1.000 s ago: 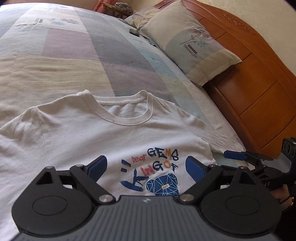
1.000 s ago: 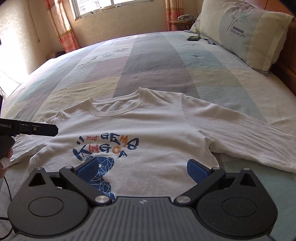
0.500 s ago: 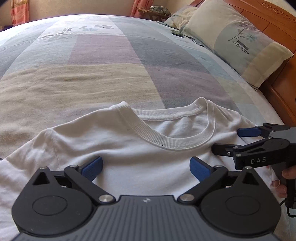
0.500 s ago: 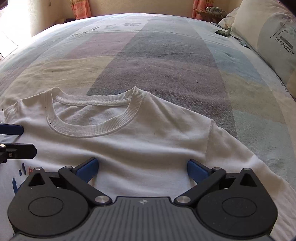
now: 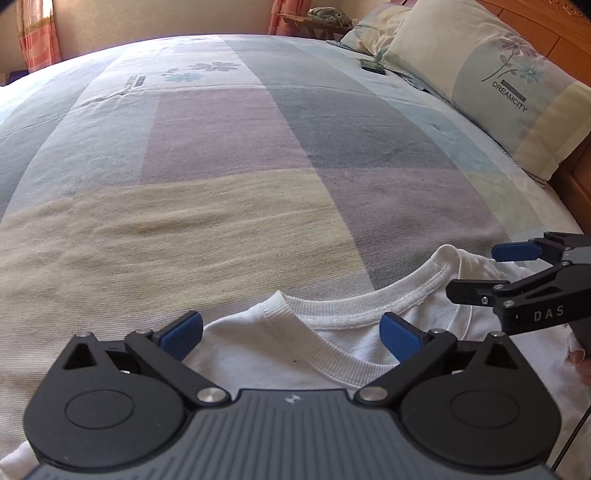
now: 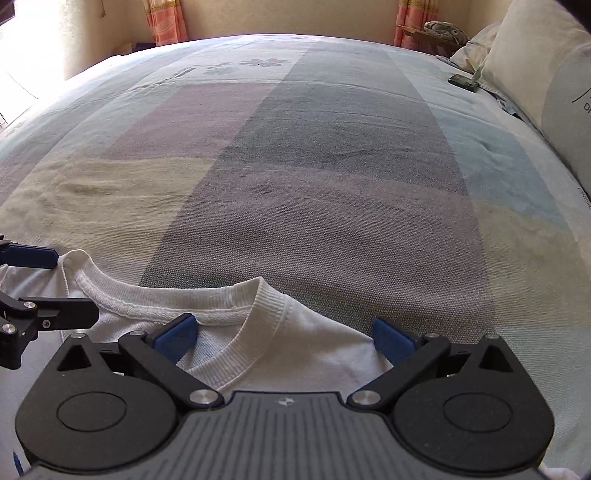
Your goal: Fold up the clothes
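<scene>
My left gripper (image 5: 291,332) sits at the bottom of the left wrist view, jaws spread wide and having just been opening, nothing pressed between the blue pads (image 5: 183,334). Between and just beyond them lies the white T-shirt (image 5: 266,350), flat on the bed, its ribbed collar (image 5: 369,308) curving across the lower middle of the frame. The left shoulder end of that collar falls between my pads.

My right gripper (image 6: 284,334) fills the bottom of the right wrist view, its jaws also released and wide apart, with the shirt's right shoulder and the collar's right end lying in the gap, untouched by the pads as far as I can see. In the left wrist view the same gripper enters from the right edge at mid-height, its fingers parted over the collar's far end, and a bit of the hand (image 5: 580,363) holding it shows at the lower right edge. In the right wrist view my left gripper pokes in from the left edge, a blue pad right at the collar's other end.

Beyond the shirt stretches the patchwork bedspread (image 5: 236,155) in purple, grey, cream and pale blue blocks, with a flower print toward the top. A pillow (image 5: 491,77) leans in the upper right corner against a wooden headboard (image 5: 565,44). A small dark object (image 6: 461,81) rests on the bedspread near the pillow; I cannot tell what it is. Orange curtains (image 6: 166,22) hang along the top edge.
</scene>
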Available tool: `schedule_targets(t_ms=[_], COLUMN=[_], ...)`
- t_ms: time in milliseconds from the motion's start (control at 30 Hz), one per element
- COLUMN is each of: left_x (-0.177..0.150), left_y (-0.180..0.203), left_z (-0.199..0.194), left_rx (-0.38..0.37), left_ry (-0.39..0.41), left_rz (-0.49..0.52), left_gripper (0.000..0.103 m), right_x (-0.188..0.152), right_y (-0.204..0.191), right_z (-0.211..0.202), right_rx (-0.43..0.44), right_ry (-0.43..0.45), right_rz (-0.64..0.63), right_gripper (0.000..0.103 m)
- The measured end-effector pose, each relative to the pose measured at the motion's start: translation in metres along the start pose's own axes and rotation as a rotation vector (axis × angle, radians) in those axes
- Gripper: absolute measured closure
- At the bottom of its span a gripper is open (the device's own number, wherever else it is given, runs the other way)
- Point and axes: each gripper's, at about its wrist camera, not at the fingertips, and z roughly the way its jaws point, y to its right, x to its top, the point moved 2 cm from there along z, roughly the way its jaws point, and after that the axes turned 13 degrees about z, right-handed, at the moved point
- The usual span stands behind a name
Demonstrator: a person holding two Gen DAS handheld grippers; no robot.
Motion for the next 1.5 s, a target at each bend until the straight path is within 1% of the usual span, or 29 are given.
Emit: schedule_targets(t_ms=[33, 67, 133, 200, 300, 367, 433, 467, 500, 533, 600, 667, 733, 767, 833, 867, 900, 933, 967, 1067, 1133, 1200, 1233, 1300, 1333, 1400, 1433, 1467, 1500], left_x=[0.0, -0.005, -0.026, -0.053, -0.107, -0.137, -0.164, -0.174, -0.182, -0.188, -0.194, -0.198, -0.202, -0.206, -0.217, -0.225, -0.234, -0.242, -0.252, -0.279, -0.293, -0.305, -0.31, -0.317, -0.32, -0.325, -0.33, -0.337, -0.345], left_y=[-0.001, 0.0, 0.01, 0.025, 0.053, 0.066, 0.079, 0.084, 0.089, 0.093, 0.104, 0.114, 0.121, 0.125, 0.133, 0.138, 0.143, 0.148, 0.153, 0.166, 0.166, 0.165, 0.165, 0.171, 0.176, 0.191, 0.198, 0.203, 0.204], left_z=[-0.011, -0.027, -0.06, -0.088, -0.123, -0.129, -0.129, -0.126, -0.122, -0.117, -0.115, -0.115, -0.121, -0.126, -0.139, -0.144, -0.148, -0.15, -0.153, -0.171, -0.182, -0.199, -0.208, -0.222, -0.225, -0.227, -0.226, -0.225, -0.221], left_rx=[-0.001, -0.022, -0.089, -0.128, -0.142, -0.135, -0.123, -0.115, -0.11, -0.105, -0.068, -0.031, -0.013, -0.013, -0.04, -0.055, -0.053, -0.042, -0.022, 0.034, 0.051, 0.072, 0.069, 0.034, 0.026, 0.02, 0.017, -0.005, -0.037], left_ry=[0.002, -0.001, 0.024, 0.037, 0.041, 0.015, -0.012, -0.021, -0.037, -0.056, -0.056, -0.053, -0.052, -0.04, 0.004, 0.011, 0.003, -0.007, -0.012, 0.03, 0.049, 0.094, 0.121, 0.194, 0.21, 0.216, 0.215, 0.209, 0.18], left_rz=[0.002, -0.006, -0.011, -0.002, 0.013, -0.019, -0.047, -0.052, -0.052, -0.049, 0.035, 0.12, 0.165, 0.174, 0.194, 0.203, 0.211, 0.218, 0.234, 0.29, 0.288, 0.256, 0.247, 0.266, 0.275, 0.296, 0.31, 0.312, 0.288], left_gripper=[0.002, 0.002, 0.001, 0.001, 0.001, 0.001, 0.001, 0.001, 0.001, 0.001, 0.001, 0.001, 0.001, 0.001, 0.001, 0.001, 0.001, 0.001, 0.001, 0.001, 0.001, 0.001, 0.001, 0.001, 0.001, 0.001, 0.001, 0.001, 0.001], right_x=[-0.001, -0.004, -0.019, -0.053, -0.116, -0.159, -0.197, -0.212, -0.222, -0.227, -0.235, -0.236, -0.236, -0.236, -0.236, -0.238, -0.243, -0.25, -0.259, -0.293, -0.315, -0.333, -0.342, -0.355, -0.36, -0.37, -0.374, -0.378, -0.384], right_y=[0.003, 0.006, 0.011, 0.012, 0.01, 0.008, 0.008, 0.009, 0.008, 0.009, 0.009, 0.011, 0.01, 0.01, 0.009, 0.008, 0.006, 0.003, -0.001, -0.011, -0.015, -0.009, -0.006, -0.003, -0.005, -0.012, -0.015, -0.016, -0.014], right_z=[-0.014, -0.029, -0.066, -0.095, -0.134, -0.148, -0.145, -0.141, -0.142, -0.145, -0.15, -0.149, -0.15, -0.15, -0.155, -0.161, -0.17, -0.177, -0.182, -0.191, -0.198, -0.212, -0.22, -0.237, -0.244, -0.248, -0.244, -0.242, -0.243], right_rx=[0.018, 0.037, 0.075, 0.075, 0.065, 0.061, 0.027, 0.004, -0.006, -0.007, -0.008, -0.012, -0.021, -0.026, -0.049, -0.05, -0.031, -0.009, -0.007, -0.058, -0.084, -0.07, -0.059, -0.022, 0.0, 0.014, -0.009, -0.024, -0.026], right_ry=[0.011, 0.016, -0.006, -0.035, -0.062, -0.077, -0.128, -0.134, -0.093, -0.058, 0.004, 0.027, 0.037, 0.042, 0.031, 0.035, 0.052, 0.061, 0.061, 0.069, 0.079, 0.117, 0.136, 0.17, 0.19, 0.22, 0.203, 0.195, 0.201], right_rz=[0.015, 0.025, 0.027, 0.003, -0.062, -0.104, -0.107, -0.107, -0.108, -0.092, -0.059, -0.026, -0.025, -0.025, 0.003, 0.028, 0.046, 0.049, 0.041, -0.011, -0.032, 0.005, 0.023, 0.052, 0.04, -0.003, -0.017, -0.018, 0.002], right_gripper=[0.0, 0.0, 0.0, 0.0, 0.0, 0.0, 0.0, 0.0, 0.0, 0.0, 0.0, 0.0, 0.0, 0.0, 0.0, 0.0, 0.0, 0.0, 0.0, 0.0, 0.0, 0.0, 0.0, 0.0, 0.0, 0.0, 0.0, 0.0, 0.0])
